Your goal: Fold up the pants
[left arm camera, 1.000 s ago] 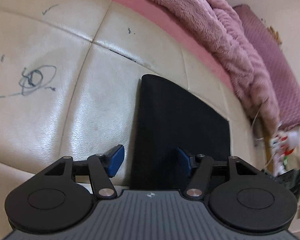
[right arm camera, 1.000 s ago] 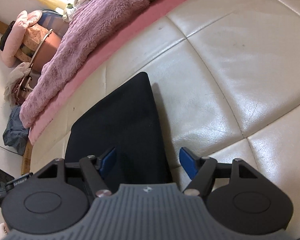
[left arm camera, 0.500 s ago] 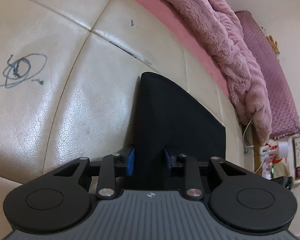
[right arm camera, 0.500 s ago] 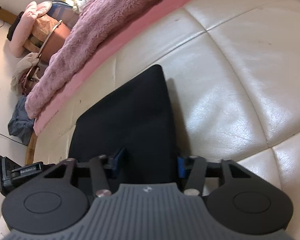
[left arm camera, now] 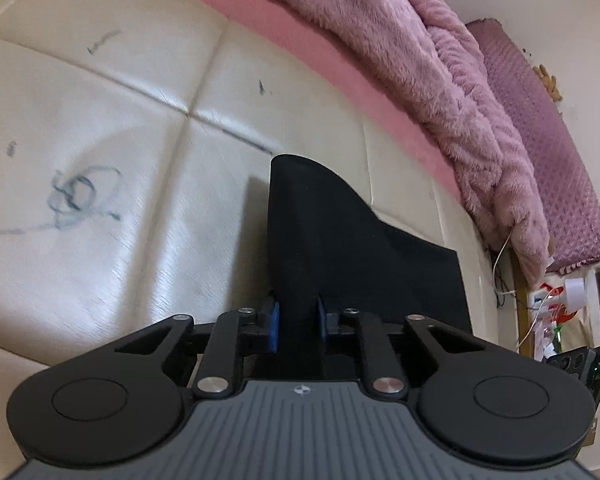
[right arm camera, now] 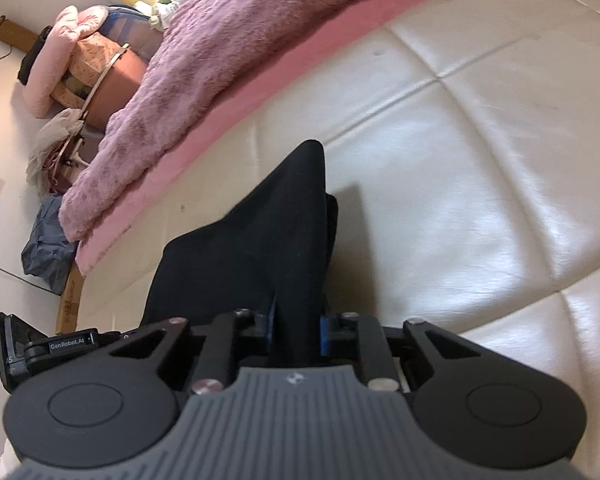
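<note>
The black pants [left arm camera: 360, 240] lie folded on a cream leather cushion [left arm camera: 120, 160]. My left gripper [left arm camera: 298, 324] is closing, its blue pads pressing on the near left edge of the cloth, which rises off the cushion. In the right wrist view the same pants [right arm camera: 260, 240] bunch upward along their right edge. My right gripper [right arm camera: 298, 334] is closing too, with the near right edge of the cloth pinched between its pads. The far part of the pants still rests on the cushion [right arm camera: 480, 160].
A fluffy pink blanket [left arm camera: 420, 60] and a pink sheet edge [right arm camera: 240, 96] run along the far side. Pen scribbles [left arm camera: 80, 196] mark the cushion at left. Beyond the bed edge are a blue cloth heap [right arm camera: 46, 248], a stool [right arm camera: 96, 76] and cluttered items [left arm camera: 560, 300].
Both grippers closed from wide open onto the near edge of the pants. The gripped cloth now lifts off the cushion and bunches between the pads.
</note>
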Motion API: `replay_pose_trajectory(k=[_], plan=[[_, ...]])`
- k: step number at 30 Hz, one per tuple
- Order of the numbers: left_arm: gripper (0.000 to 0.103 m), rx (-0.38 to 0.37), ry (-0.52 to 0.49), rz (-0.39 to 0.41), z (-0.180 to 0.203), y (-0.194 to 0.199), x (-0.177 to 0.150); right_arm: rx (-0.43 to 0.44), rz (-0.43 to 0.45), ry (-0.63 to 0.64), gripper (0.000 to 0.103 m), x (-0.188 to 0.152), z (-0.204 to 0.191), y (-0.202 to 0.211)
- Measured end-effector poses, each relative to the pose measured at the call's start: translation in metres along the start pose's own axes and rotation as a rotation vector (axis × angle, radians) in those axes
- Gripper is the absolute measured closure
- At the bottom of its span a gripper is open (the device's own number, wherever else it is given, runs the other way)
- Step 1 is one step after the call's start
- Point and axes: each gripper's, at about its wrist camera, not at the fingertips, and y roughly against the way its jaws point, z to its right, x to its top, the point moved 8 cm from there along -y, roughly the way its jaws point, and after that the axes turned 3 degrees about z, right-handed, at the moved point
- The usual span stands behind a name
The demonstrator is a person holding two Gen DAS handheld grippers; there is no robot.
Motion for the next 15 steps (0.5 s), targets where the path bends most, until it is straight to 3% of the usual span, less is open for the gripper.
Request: replay_pose_trajectory(k=[7,15], plan=[[0.084,0.017,-0.021,0.026,-0.024,0.040,0.039,0.051,-0.015,0.006,0.089,0.001,-0.045,-0.026],[0.084,0.081,-0.052,0.082,-0.055,0.092,0.107,0.137,-0.025,0.014,0.089,0.009,-0.122,-0.081]])
